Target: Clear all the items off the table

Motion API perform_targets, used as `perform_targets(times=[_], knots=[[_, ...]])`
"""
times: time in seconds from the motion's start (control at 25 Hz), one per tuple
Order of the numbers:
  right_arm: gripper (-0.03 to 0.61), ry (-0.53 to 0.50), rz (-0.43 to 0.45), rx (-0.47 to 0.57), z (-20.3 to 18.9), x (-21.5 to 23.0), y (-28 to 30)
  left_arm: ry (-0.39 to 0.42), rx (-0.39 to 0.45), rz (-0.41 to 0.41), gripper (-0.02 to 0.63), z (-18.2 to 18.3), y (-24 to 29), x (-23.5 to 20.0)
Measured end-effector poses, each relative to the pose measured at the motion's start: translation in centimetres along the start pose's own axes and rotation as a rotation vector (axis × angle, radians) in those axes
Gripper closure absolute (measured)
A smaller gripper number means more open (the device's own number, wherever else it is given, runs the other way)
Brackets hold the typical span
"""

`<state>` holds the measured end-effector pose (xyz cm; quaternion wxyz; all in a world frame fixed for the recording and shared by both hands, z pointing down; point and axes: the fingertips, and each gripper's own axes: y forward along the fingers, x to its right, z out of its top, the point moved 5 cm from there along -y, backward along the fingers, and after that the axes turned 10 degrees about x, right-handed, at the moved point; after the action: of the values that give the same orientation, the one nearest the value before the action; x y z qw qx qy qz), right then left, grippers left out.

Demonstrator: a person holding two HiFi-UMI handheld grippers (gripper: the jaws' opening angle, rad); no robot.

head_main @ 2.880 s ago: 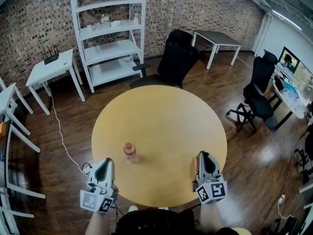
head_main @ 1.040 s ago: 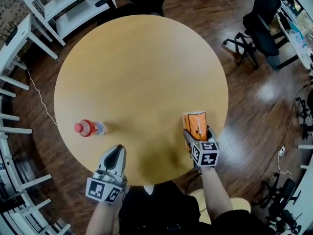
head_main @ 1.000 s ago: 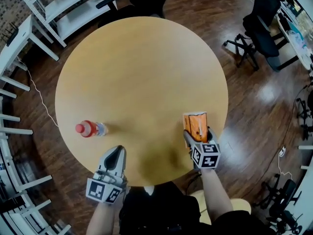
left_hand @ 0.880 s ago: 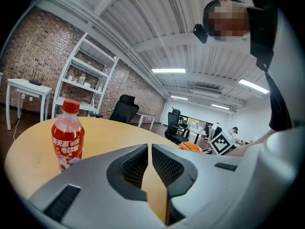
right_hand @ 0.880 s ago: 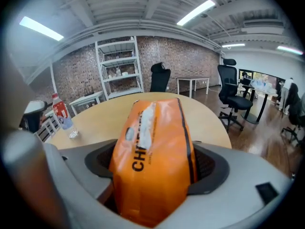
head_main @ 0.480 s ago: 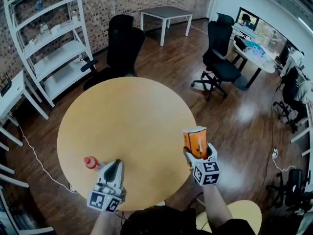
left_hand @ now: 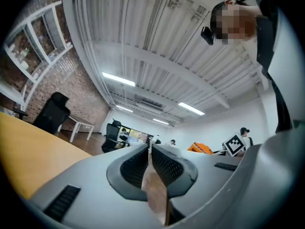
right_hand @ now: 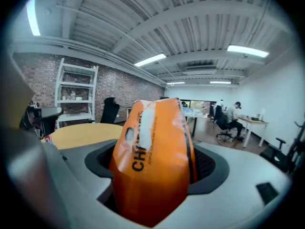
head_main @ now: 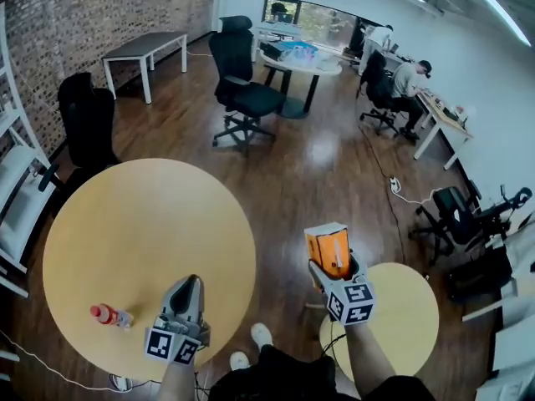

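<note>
Head view showed the bottle [head_main: 109, 315] left of the closed, empty left gripper [head_main: 188, 282], the right gripper [head_main: 337, 270] pinching the orange bag [head_main: 327, 246].

Brick wall [head_main: 100, 7], dark wood floor [head_main: 309, 157], office chairs [head_main: 242, 90].

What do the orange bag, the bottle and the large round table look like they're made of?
Orange bag: thin plastic film with a glossy finish; it creases and catches highlights.
Bottle: probably clear plastic with a red cap, though it is too small to be sure.
Large round table: light wood or wood-look laminate, matte; the surface is an even tan with no grain visible.
</note>
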<state>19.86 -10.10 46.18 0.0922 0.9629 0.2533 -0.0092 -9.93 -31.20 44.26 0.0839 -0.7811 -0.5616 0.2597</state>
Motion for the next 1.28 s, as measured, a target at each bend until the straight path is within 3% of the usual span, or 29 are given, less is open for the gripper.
perform_targets(times=[0.28,0.52,0.76,0.92,1.08,1.28], knots=[[0.155,0.081,-0.356,0.004,-2.6,10.2,-13.0,-0.109,-0.074,-0.293,0.606,-5.1,6.9,8.9],[0.155,0.128,-0.607,0.049,-4.4,19.0,-25.6,-0.161,-0.086,-0.519,0.606,-9.5,12.1,21.1],[0.155,0.158,-0.832,0.062,-7.3,26.6,-37.7,-0.258,-0.112,-0.730,0.606,-14.6,13.9,33.7],[0.155,0.179,-0.928,0.070,-8.6,28.4,-43.5,-0.291,-0.151,-0.830,0.606,-17.6,14.3,40.7],[0.155,0.199,-1.043,0.093,-9.6,30.1,-49.2,-0.417,-0.168,-0.969,0.606,-19.6,15.1,47.5],[0.155,0.267,-1.156,0.074,-12.1,30.3,-53.2,-0.437,-0.246,-1.051,0.606,-22.8,16.0,51.3]])
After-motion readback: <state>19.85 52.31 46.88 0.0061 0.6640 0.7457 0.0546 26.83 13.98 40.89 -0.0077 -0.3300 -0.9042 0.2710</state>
